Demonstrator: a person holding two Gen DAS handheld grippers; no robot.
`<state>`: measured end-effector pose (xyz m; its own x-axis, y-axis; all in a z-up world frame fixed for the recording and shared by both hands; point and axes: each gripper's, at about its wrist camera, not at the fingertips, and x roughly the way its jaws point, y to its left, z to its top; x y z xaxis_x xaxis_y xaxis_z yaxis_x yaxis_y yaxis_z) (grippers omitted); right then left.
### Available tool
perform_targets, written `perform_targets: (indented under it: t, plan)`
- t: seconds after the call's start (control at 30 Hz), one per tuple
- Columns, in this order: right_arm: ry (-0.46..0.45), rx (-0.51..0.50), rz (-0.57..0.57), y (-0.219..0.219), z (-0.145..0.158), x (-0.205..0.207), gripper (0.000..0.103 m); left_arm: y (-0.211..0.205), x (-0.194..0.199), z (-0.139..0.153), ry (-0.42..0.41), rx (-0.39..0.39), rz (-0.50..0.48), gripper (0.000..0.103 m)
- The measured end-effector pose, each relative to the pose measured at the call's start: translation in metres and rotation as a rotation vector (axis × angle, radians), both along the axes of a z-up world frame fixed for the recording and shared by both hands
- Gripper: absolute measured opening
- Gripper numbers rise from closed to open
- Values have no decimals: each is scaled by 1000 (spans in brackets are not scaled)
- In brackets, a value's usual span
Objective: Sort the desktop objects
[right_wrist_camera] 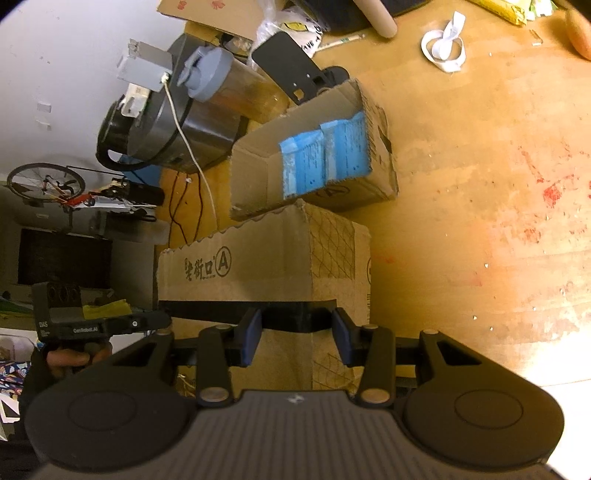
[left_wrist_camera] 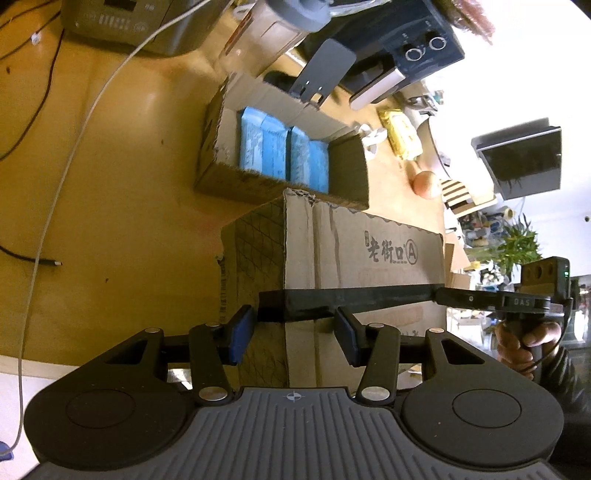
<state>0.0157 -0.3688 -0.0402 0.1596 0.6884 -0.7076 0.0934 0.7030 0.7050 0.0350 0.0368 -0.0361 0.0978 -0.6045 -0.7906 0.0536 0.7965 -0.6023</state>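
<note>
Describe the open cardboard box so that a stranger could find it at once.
On the wooden table, two cardboard boxes stand close together. The open cardboard box is the farther one. Unlike the box with a circled A, it shows blue packets inside.

Closed carton [left_wrist_camera: 364,254] before open box [left_wrist_camera: 280,155]; packets [left_wrist_camera: 284,151] inside box.

Wooden table [right_wrist_camera: 461,184]: open carton of blue packs [right_wrist_camera: 325,155], white strap [right_wrist_camera: 443,51], grey printer [left_wrist_camera: 125,22].
</note>
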Motion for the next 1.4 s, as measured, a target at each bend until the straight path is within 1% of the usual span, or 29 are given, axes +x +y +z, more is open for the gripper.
perform_targets:
  t: [0.37, 0.67, 1.4]
  plan:
    - [-12, -13, -3, 0, 8, 17, 37, -4, 21, 4, 0, 2, -7, 46]
    - [-10, -13, -13, 3, 6, 29, 37, -1, 36, 1, -3, 3, -5, 46]
    - [-63, -25, -36, 3, 10, 67, 37, -2, 77, 8, -58, 9, -2, 46]
